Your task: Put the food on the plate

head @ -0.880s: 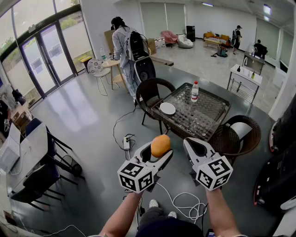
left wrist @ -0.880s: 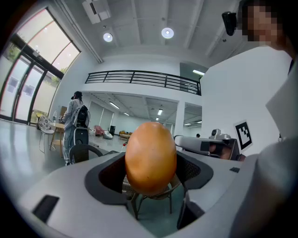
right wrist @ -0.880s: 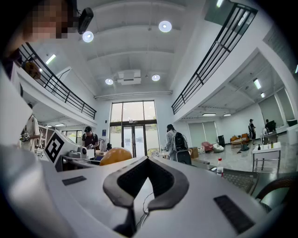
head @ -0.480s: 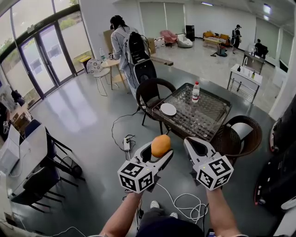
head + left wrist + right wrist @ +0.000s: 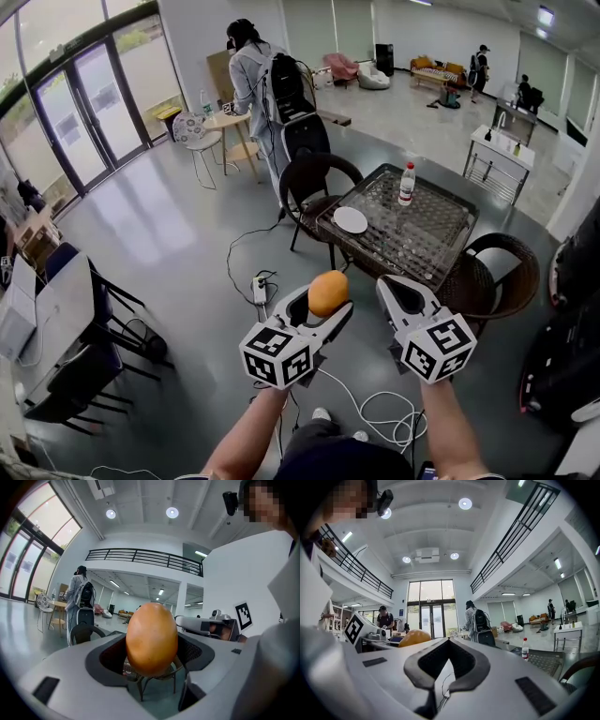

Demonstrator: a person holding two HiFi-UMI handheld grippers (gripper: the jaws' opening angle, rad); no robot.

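Observation:
An orange, egg-shaped fruit [image 5: 327, 292] sits between the jaws of my left gripper [image 5: 322, 306], which is shut on it and held in the air over the floor. In the left gripper view the fruit [image 5: 151, 638] fills the gap between both pads of the left gripper [image 5: 152, 656]. My right gripper [image 5: 398, 292] hangs beside it, shut and empty; its tips [image 5: 449, 641] meet, and the fruit [image 5: 414, 638] shows just to its left. A white plate [image 5: 351, 219] lies on the near left corner of a glass table [image 5: 436, 239] well ahead of both grippers.
A water bottle [image 5: 406, 184] stands on the table. Dark wicker chairs [image 5: 314, 178] [image 5: 497, 279] stand at its left and near right sides. A power strip with cables [image 5: 258, 289] lies on the floor ahead. A person with a backpack [image 5: 267, 94] stands beyond, and a desk [image 5: 52, 309] is at left.
In the head view the table and plate have drifted slightly right and down. Both grippers keep the same pose, with the fruit still held in the left one.

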